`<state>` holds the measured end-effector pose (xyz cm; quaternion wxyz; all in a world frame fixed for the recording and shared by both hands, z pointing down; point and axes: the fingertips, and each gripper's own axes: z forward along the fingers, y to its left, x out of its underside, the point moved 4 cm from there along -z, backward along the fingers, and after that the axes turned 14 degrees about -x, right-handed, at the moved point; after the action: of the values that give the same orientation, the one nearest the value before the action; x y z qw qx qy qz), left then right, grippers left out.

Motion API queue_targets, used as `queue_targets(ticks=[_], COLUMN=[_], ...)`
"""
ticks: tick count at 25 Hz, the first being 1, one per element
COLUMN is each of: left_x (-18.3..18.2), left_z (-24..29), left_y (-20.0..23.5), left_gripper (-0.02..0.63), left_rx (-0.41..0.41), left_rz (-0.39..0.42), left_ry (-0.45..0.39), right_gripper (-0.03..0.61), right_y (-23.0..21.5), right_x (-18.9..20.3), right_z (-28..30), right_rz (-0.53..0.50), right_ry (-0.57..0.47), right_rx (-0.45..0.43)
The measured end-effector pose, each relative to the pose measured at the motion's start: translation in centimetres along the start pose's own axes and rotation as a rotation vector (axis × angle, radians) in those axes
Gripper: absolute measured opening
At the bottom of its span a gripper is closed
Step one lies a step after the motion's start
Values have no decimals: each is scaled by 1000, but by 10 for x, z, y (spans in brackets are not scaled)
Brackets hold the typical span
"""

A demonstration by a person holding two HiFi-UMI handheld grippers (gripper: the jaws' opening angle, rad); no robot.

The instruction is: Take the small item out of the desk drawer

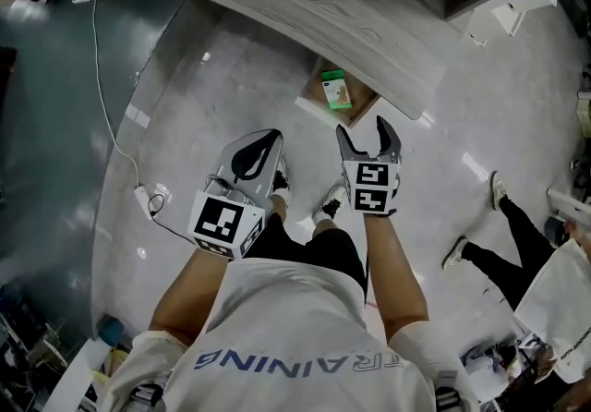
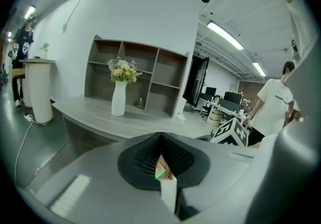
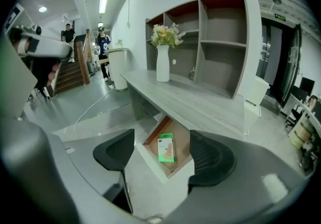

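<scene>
A small green and white box lies flat in the open drawer under the curved grey desk. My right gripper hangs above the floor just short of the drawer, its jaws wide open and empty. In the right gripper view the box shows between the open pads, well ahead in the drawer. My left gripper is held lower left of the drawer with its jaws shut and nothing in them. The left gripper has its dark pads pressed together.
A white vase with flowers stands on the desk in front of a shelf unit. A cable and power strip lie on the floor at left. Another person stands at right. A white pedestal is far left.
</scene>
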<state>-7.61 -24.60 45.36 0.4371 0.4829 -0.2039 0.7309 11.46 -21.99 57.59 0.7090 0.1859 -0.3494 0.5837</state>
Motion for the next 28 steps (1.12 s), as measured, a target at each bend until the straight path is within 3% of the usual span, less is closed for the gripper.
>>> queue_targets(ticks=[16, 28], left_x=[54, 83], left_z=[23, 40], left_y=[43, 68], left_gripper=[0, 0], left_rx=[-25, -44], left_rz=[-50, -98], left_ry=[75, 124], right_gripper=[365, 367], right_y=[-25, -54], right_x=[78, 107], right_z=[168, 225], right_rz=[-17, -17], right_ry=[207, 309], right_rx=[142, 265])
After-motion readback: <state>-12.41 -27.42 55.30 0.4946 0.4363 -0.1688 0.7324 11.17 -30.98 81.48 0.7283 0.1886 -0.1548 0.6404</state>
